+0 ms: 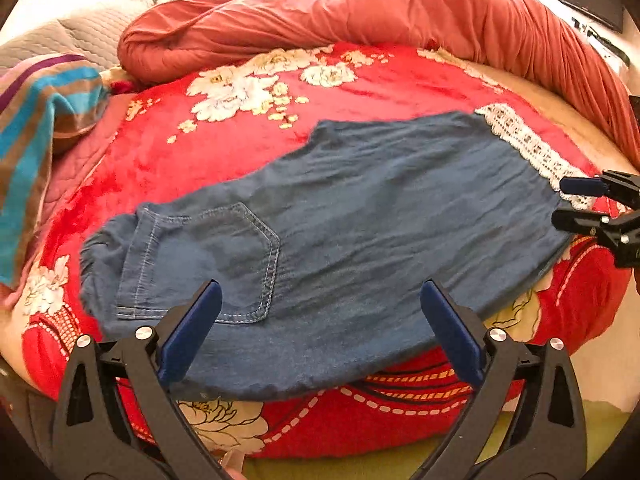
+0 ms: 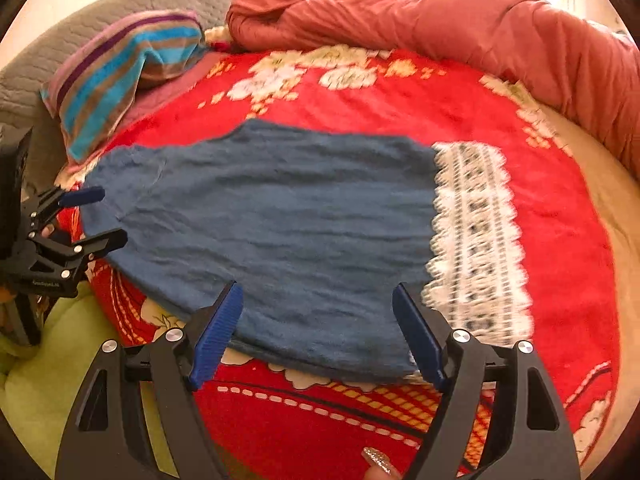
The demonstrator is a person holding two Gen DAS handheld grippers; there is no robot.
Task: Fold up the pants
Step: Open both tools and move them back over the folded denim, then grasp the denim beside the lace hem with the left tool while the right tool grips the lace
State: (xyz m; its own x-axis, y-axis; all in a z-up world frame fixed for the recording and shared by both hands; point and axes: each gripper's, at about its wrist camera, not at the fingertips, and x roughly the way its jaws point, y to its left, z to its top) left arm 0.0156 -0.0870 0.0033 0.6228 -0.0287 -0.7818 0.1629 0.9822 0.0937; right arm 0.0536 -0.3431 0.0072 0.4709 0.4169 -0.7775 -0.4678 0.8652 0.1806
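Blue denim pants (image 1: 340, 220) lie flat across a red floral blanket (image 1: 248, 148), folded lengthwise, waist and back pocket (image 1: 224, 260) to the left, white lace cuff (image 1: 532, 148) to the right. My left gripper (image 1: 320, 312) is open and empty, just above the near edge by the pocket. My right gripper (image 2: 318, 320) is open and empty over the near edge of the pants (image 2: 280, 220) beside the lace cuff (image 2: 476, 236). The right gripper also shows in the left wrist view (image 1: 576, 200), and the left gripper in the right wrist view (image 2: 100, 216).
A rolled salmon quilt (image 1: 360, 16) lies along the far side of the bed. A striped cloth (image 1: 44, 120) and a grey quilted pillow (image 2: 120, 4) sit at the far left. A green sheet (image 2: 52, 360) shows below the blanket's near edge.
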